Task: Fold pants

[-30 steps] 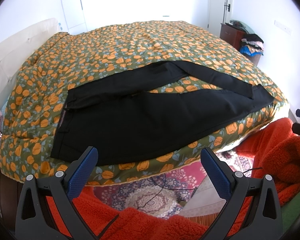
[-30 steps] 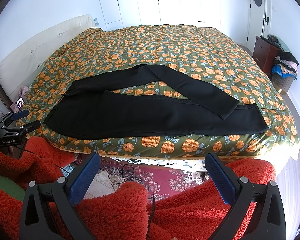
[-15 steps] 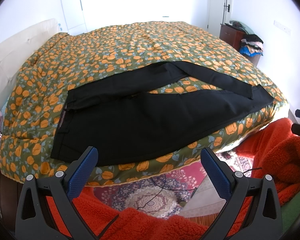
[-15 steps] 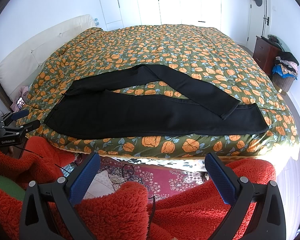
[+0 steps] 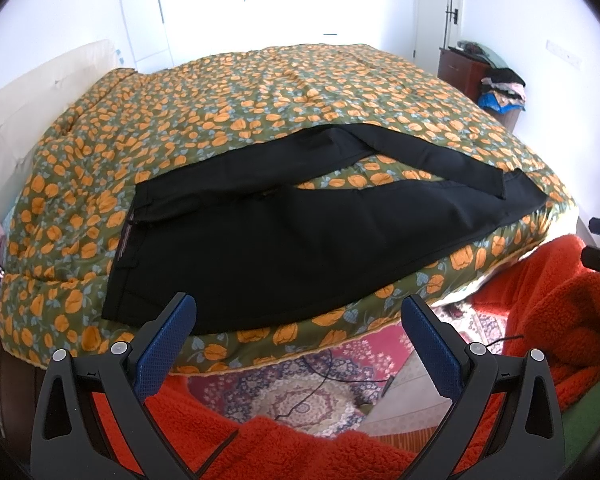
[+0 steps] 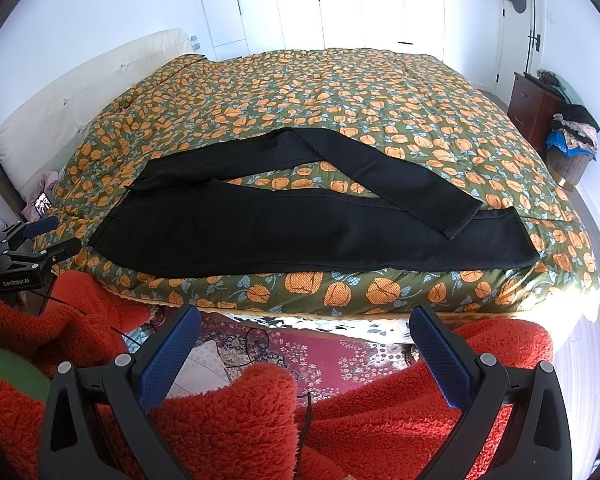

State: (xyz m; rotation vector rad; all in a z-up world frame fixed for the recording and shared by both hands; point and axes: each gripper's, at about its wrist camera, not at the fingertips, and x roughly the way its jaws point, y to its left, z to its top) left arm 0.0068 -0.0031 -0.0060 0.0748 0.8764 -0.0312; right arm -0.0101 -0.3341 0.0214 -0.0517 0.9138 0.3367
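Black fabric pants [image 5: 284, 240] [image 6: 300, 228] lie spread flat on the near part of a bed covered by a green quilt with an orange flower print [image 5: 260, 92] [image 6: 320, 92]. Waistband sits toward the cream headboard [image 6: 80, 96] side; the near leg runs straight along the bed's edge, while the far leg angles across, its cuff resting on top of the near leg's cuff end. Left hand-held gripper [image 5: 300, 316] hangs released, blue-padded fingers [image 5: 166, 342] wide apart, off the bed's edge and clear of the pants, holding nothing. Right hand-held gripper [image 6: 306, 326] likewise stands released and empty, fingers [image 6: 440, 356] spread, short of the mattress edge. Red fleece sleeves [image 6: 228, 416] show beneath both tools. Patterned red rug [image 6: 332, 356] covers the floor below. Dark wooden nightstand [image 6: 534, 108] stands at the far right, beside a basket heaped with clothes [image 6: 572, 140].
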